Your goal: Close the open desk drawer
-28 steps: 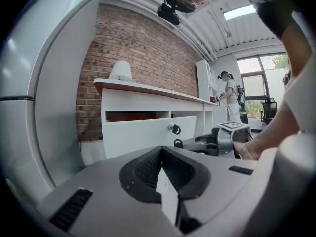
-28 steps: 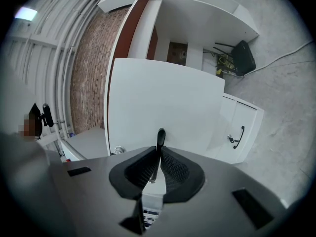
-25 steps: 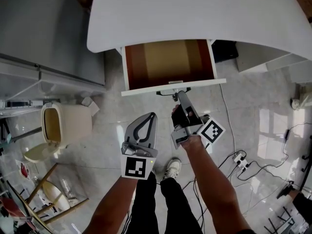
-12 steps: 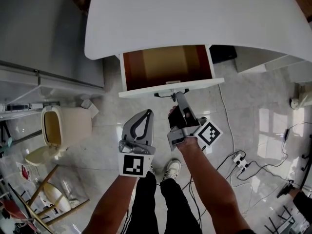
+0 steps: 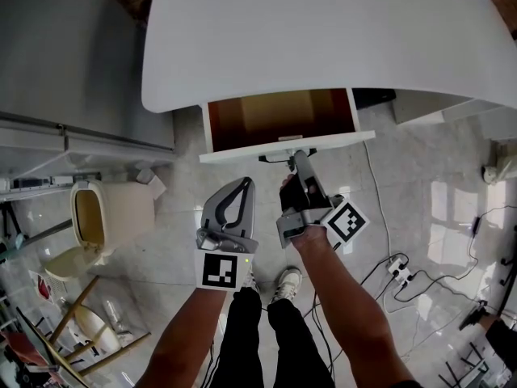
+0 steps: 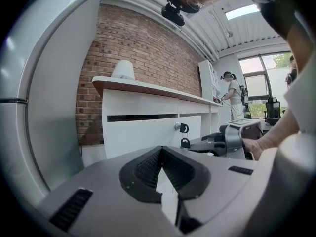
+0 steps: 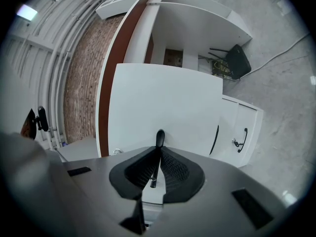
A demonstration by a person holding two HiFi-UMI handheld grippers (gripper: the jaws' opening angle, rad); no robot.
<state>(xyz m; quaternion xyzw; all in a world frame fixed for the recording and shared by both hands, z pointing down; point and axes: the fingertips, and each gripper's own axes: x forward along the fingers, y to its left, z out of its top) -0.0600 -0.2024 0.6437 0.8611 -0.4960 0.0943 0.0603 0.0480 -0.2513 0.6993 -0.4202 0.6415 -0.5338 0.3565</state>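
Note:
The white desk (image 5: 339, 31) has a drawer (image 5: 279, 120) pulled part way out, its brown inside showing. In the head view my right gripper (image 5: 296, 157) reaches the drawer's white front panel (image 5: 339, 140) and is shut on the black handle (image 5: 275, 158). The right gripper view shows the right gripper (image 7: 158, 151) with its jaws pinching the thin handle (image 7: 159, 138) against the white front (image 7: 163, 102). My left gripper (image 5: 245, 183) hangs shut and empty a little short of the drawer, to the left of the right one. In its own view the left gripper (image 6: 161, 150) faces the drawer front, which has a key (image 6: 181, 128) in its lock.
A beige bin (image 5: 105, 217) with its lid open stands on the floor at the left. A power strip with cables (image 5: 396, 263) lies at the right. The person's shoe (image 5: 284, 281) is below the grippers. A white cabinet door with a black handle (image 7: 240, 137) adjoins the drawer.
The drawer has slid further in under the desk, so less of its brown inside shows. The right gripper stayed on the handle; the left gripper shifted slightly forward.

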